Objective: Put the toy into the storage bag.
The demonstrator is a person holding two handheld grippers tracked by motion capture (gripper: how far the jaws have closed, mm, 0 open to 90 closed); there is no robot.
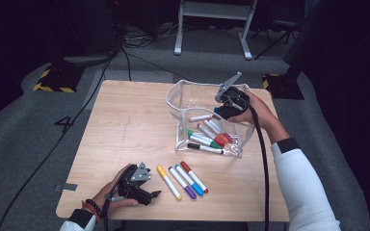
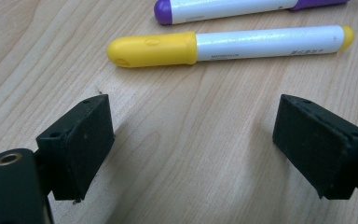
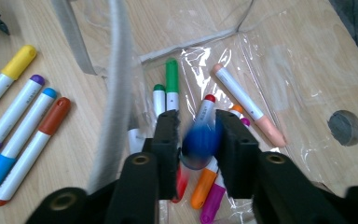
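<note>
Work in hand: the person is loading felt markers from the pale wooden table [image 1: 125, 125] into a clear soft plastic pouch [image 1: 183, 96] that stands open at the far right of the table.
Right gripper: the right gripper [image 3: 199, 140] is clenched on a blue-capped marker [image 3: 200, 142], held over the pouch mouth, above the loose markers already inside [image 3: 205, 140].
Left gripper: the left gripper [image 2: 191, 149] is released, jaws wide apart, low over bare wood just short of the yellow-capped white marker [image 2: 228, 45].
Waiting row: yellow, purple [image 1: 183, 183], light blue [image 1: 189, 179] and red-brown [image 1: 194, 176] markers lie side by side near the front edge.
Risk, drop: the blue marker looks blurred between the pads, so the grip may be on the rounded cap alone; a slip would likely send it onto the pouch rim or the table.
Risk, pouch: its limp walls lean and fold, and the grey zipper edge [image 3: 114, 93] crosses close to the jaws; a snag could tip the pouch and spill markers.
Risk, row: the markers lie close together, so a wide closing on the yellow one may nudge the purple one and roll it toward the edge.
</note>
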